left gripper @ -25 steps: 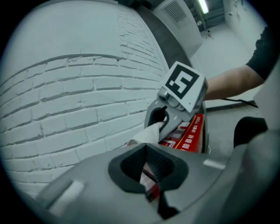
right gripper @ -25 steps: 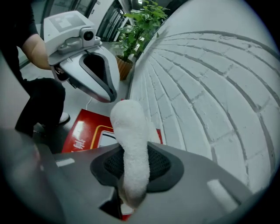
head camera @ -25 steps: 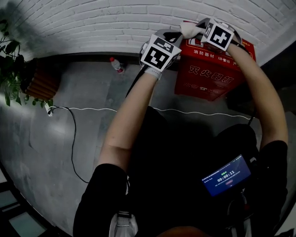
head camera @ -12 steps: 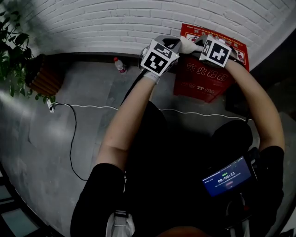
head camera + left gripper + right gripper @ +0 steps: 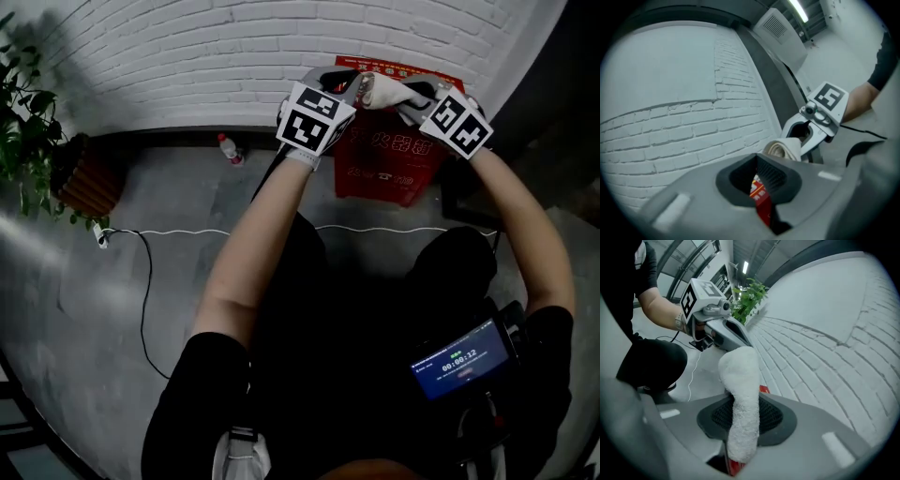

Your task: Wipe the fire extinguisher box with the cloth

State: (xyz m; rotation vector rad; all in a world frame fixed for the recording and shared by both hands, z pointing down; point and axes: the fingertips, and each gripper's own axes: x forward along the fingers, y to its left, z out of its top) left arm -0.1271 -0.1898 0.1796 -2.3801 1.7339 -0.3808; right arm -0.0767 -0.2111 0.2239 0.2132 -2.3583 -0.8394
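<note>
The red fire extinguisher box [image 5: 386,159] stands on the floor against the white brick wall [image 5: 187,52]. A rolled white cloth [image 5: 382,90] hangs over the box's top edge. My right gripper [image 5: 414,95] is shut on the cloth [image 5: 740,394], which runs up between its pads. The left gripper [image 5: 349,86] is just left of the cloth, jaws together and nothing between them. In the left gripper view, a sliver of the box [image 5: 759,194] shows through the jaw slit of the left gripper [image 5: 761,187]. Beyond it the right gripper [image 5: 813,129] holds the cloth roll [image 5: 784,150].
A small plastic bottle [image 5: 228,148] stands by the wall left of the box. A potted plant [image 5: 26,122] and a brown pot [image 5: 84,173] are at far left. A white cable [image 5: 187,230] crosses the floor. A dark stand [image 5: 466,199] sits right of the box.
The right gripper has drawn to the right with the cloth, widening the gap to the left gripper. Both stay over the box's top. The head view has shifted.
</note>
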